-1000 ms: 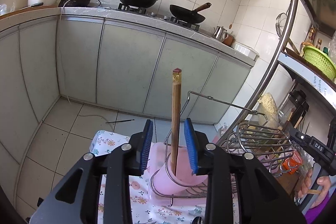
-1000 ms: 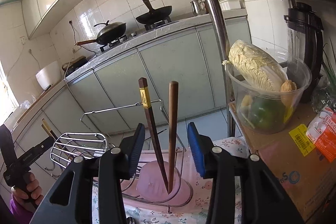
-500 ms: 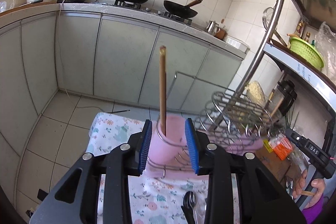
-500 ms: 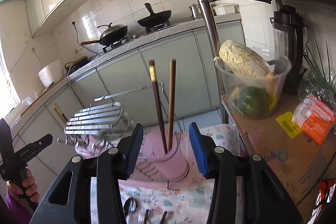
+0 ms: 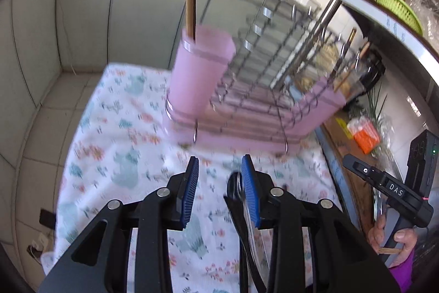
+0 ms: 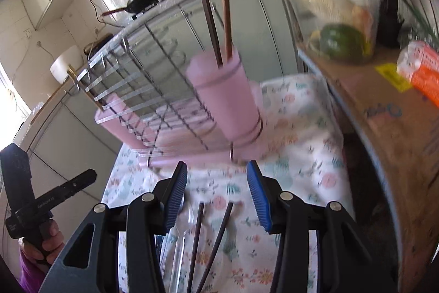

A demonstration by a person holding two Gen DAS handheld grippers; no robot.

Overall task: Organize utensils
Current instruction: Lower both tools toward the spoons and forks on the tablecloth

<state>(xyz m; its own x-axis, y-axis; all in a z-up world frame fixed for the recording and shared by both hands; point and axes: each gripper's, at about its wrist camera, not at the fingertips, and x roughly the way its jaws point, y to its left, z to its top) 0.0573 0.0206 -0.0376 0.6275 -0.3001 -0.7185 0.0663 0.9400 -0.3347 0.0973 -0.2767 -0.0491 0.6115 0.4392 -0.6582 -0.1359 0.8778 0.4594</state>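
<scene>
left gripper point(image 5: 219, 184): jaws wide apart, nothing between them; hovers over the cloth point(image 5: 115, 144) just short of the cup point(image 5: 201, 73); right pad sits beside a spoon point(image 5: 238, 191), contact unclear.
right gripper point(image 6: 216, 190): jaws wide apart, holding nothing; above two loose chopsticks point(image 6: 211, 243), on the near side of the cup.
spoons: clear spoon point(image 6: 182, 227) lies flat on the cloth, near side of the cup, next to the loose chopsticks.
cup: pink, upright in the wire ring at the end of the rack point(image 6: 153, 89); two chopsticks point(image 6: 215, 7) stand in it.
done: two chopsticks already in the cup.
left: loose chopsticks and spoons still on the cloth, likely to go in the cup too; looks under halfway.
blur: both views smeared, fine detail uncertain.
</scene>
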